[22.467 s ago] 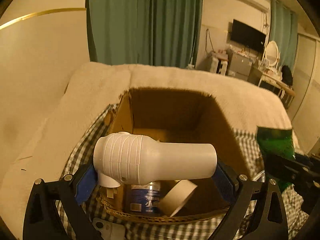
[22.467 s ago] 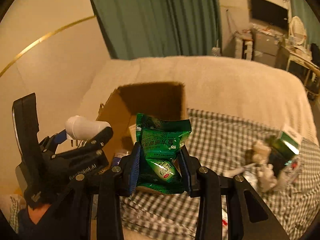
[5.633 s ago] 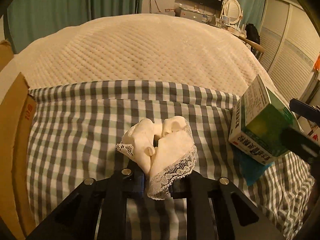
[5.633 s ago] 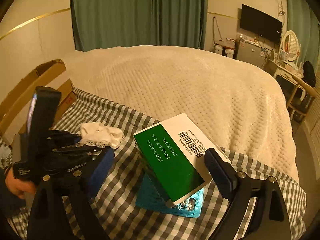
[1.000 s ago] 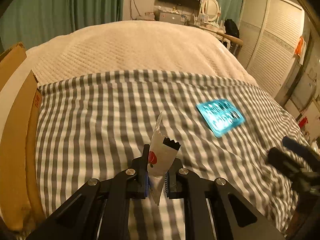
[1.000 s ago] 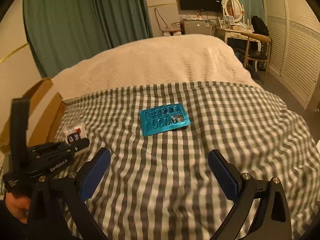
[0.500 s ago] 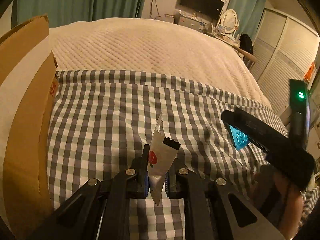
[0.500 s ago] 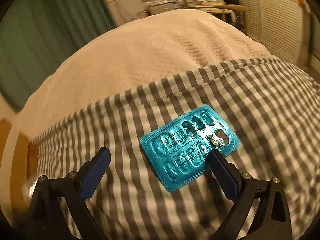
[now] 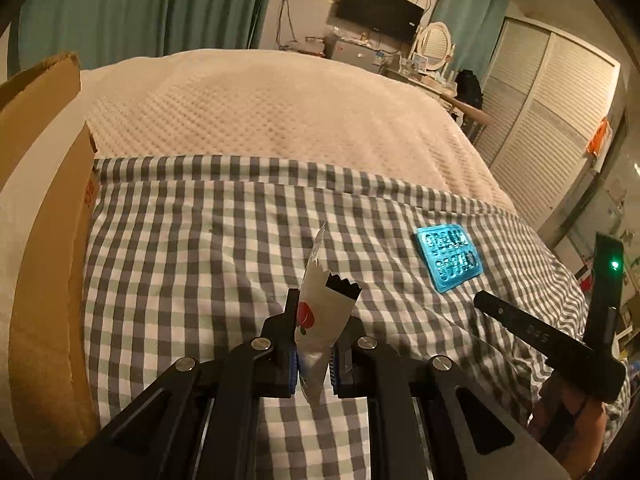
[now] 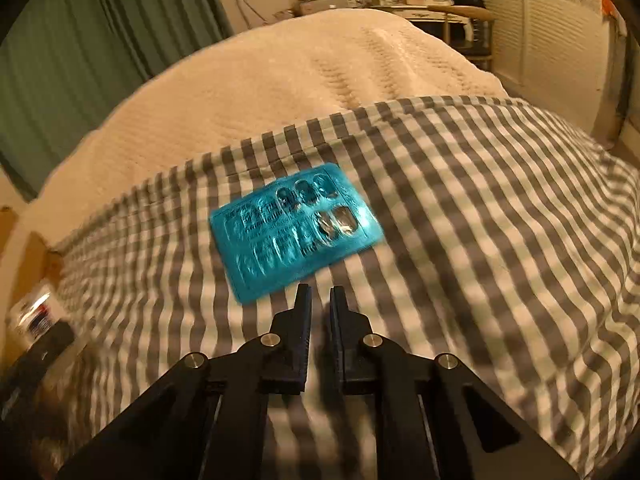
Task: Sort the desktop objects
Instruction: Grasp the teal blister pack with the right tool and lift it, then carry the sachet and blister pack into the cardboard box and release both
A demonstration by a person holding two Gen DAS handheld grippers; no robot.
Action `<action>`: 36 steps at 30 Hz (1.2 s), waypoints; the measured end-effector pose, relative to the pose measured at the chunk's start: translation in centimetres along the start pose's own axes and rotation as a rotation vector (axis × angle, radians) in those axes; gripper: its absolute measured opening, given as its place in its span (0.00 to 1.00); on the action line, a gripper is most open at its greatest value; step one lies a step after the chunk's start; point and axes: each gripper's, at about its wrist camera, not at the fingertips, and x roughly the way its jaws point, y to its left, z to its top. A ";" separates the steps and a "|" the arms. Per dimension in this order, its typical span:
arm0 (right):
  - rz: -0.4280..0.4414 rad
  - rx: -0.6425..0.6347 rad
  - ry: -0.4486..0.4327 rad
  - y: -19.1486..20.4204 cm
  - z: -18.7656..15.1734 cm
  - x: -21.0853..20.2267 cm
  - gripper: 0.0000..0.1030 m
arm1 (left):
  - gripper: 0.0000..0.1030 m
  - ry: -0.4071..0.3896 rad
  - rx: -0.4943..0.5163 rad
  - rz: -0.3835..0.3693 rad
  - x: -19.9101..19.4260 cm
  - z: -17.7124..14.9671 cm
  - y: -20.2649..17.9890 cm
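My left gripper is shut on a small white sachet with a red mark, held upright above the checked cloth. A blue blister pack lies flat on the cloth; it also shows in the left wrist view. My right gripper is nearly shut and empty, its tips just short of the pack's near edge. The right gripper's body shows at the right of the left wrist view. The sachet shows at the far left of the right wrist view.
A cardboard box stands along the left edge of the cloth. A cream bedspread lies beyond the cloth. Wardrobe doors and a dresser stand at the far right.
My right gripper's jaws have closed from wide open to nearly shut, and it has moved down toward the blister pack. The left gripper still holds the sachet, turned slightly right.
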 end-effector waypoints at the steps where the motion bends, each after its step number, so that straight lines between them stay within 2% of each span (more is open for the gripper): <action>1: 0.032 0.004 0.003 -0.3 -0.2 -0.3 0.09 | 0.11 -0.002 -0.004 -0.010 -0.2 0.1 -0.2; 3: 0.065 0.015 -0.012 -0.7 -0.4 -1.0 0.30 | 0.11 -0.006 -0.014 -0.013 -0.2 0.2 0.0; 4: 0.060 0.017 -0.019 -0.6 -0.2 -1.1 0.61 | 0.11 -0.010 -0.021 -0.005 -0.3 0.2 0.2; 5: 0.050 0.023 -0.036 -0.4 -0.1 -1.3 0.75 | 0.11 -0.010 -0.026 0.002 -0.2 0.2 0.3; 7: 0.053 0.034 -0.083 0.5 0.6 -1.3 0.77 | 0.11 -0.003 -0.038 0.021 -0.2 0.1 0.8; 10: 0.029 0.029 -0.089 2.5 2.2 0.2 0.87 | 0.11 0.009 -0.059 0.045 0.5 0.0 1.4; 14: -0.088 0.002 -0.097 5.3 3.4 2.8 0.99 | 0.11 0.031 -0.097 0.050 1.2 -0.2 2.4; 16: -0.188 0.020 -0.085 5.8 3.5 4.5 1.00 | 0.11 0.039 -0.112 0.046 1.4 -0.3 2.9; 19: -0.281 0.073 -0.060 4.5 3.2 6.1 1.00 | 0.11 0.050 -0.122 0.034 1.7 -0.4 3.1; 21: -0.228 0.118 -0.066 3.5 3.1 6.4 1.00 | 0.11 0.056 -0.119 0.026 1.6 -0.4 3.2; 24: -0.198 0.132 -0.096 3.3 2.9 5.8 0.98 | 0.11 0.054 -0.103 0.028 1.6 -0.4 3.0; 27: -0.182 0.139 -0.128 3.2 2.4 5.0 0.87 | 0.11 0.050 -0.099 0.024 1.4 -0.4 2.9; 29: -0.160 0.125 -0.143 3.4 1.9 4.2 0.72 | 0.11 0.050 -0.104 0.017 1.4 -0.5 3.0; 30: -0.149 0.110 -0.144 3.6 1.8 3.9 0.68 | 0.11 0.051 -0.103 0.018 1.3 -0.5 3.0; 32: -0.135 0.078 -0.144 3.8 1.4 2.8 0.46 | 0.11 0.050 -0.103 0.022 1.3 -0.5 2.9; 36: -0.144 0.085 -0.159 2.7 0.4 0.7 0.36 | 0.11 0.051 -0.111 0.017 1.3 -0.5 2.9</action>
